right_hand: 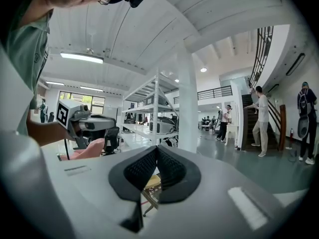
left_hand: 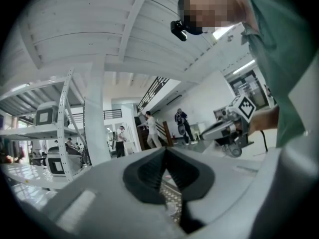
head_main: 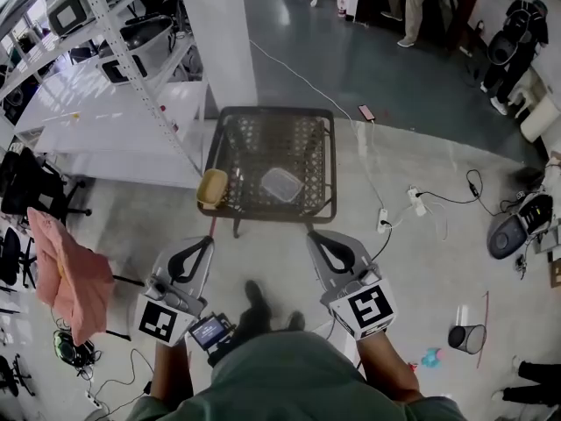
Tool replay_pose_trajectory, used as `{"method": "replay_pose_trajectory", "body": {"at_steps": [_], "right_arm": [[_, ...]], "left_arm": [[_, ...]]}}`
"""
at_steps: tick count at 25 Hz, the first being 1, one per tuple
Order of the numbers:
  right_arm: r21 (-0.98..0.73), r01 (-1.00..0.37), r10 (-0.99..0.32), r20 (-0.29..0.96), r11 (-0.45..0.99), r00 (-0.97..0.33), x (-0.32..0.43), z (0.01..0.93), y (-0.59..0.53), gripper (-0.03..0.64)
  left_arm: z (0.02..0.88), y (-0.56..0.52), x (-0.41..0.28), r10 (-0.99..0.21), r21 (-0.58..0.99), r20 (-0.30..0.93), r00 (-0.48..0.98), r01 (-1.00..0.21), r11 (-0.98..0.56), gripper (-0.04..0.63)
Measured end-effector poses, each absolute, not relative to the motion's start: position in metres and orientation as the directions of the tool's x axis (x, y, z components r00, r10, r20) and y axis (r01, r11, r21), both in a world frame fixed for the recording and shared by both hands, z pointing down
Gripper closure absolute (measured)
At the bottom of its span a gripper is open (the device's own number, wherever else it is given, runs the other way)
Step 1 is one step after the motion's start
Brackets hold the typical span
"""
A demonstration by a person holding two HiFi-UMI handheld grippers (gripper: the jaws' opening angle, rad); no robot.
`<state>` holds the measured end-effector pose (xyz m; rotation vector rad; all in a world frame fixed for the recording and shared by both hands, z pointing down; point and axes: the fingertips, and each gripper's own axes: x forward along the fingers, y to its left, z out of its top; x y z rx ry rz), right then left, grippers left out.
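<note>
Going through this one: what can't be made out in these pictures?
- Head view: clear container on the mesh table, too small to tell its contents.
- Right gripper view: yellow bowl mostly hidden behind the right gripper's shut jaws.
- Left gripper view: mesh table shows only as a sliver below the left gripper's shut jaws.

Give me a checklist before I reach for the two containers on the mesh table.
1. Left gripper empty: ok, nothing between its jaws.
2. Right gripper empty: ok, likewise.
3. Jaws apart for a grasp: not ok, both pairs meet at the tips.
4. Grippers above the mesh table: not ok, both are short of its near edge.
5. Yellow bowl fully on the table: cannot tell, it sits at the left edge.
6. Clear container free of the bowl: ok, they lie apart.
</note>
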<state>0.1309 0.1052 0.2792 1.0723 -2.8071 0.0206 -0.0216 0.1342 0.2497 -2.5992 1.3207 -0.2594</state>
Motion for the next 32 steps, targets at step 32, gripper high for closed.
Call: {"method": "replay_pose_trajectory", "body": {"at_steps": [32], "right_arm": [[0.108,-0.808,-0.806,0.223,0.579,-0.548,0.017,0.29,-0.128,0.612]], "left_arm": [[0.276,-0.131,-0.132,-0.635,-0.174,-0.027,0.772,-0.629,-0.758,0.594]]}}
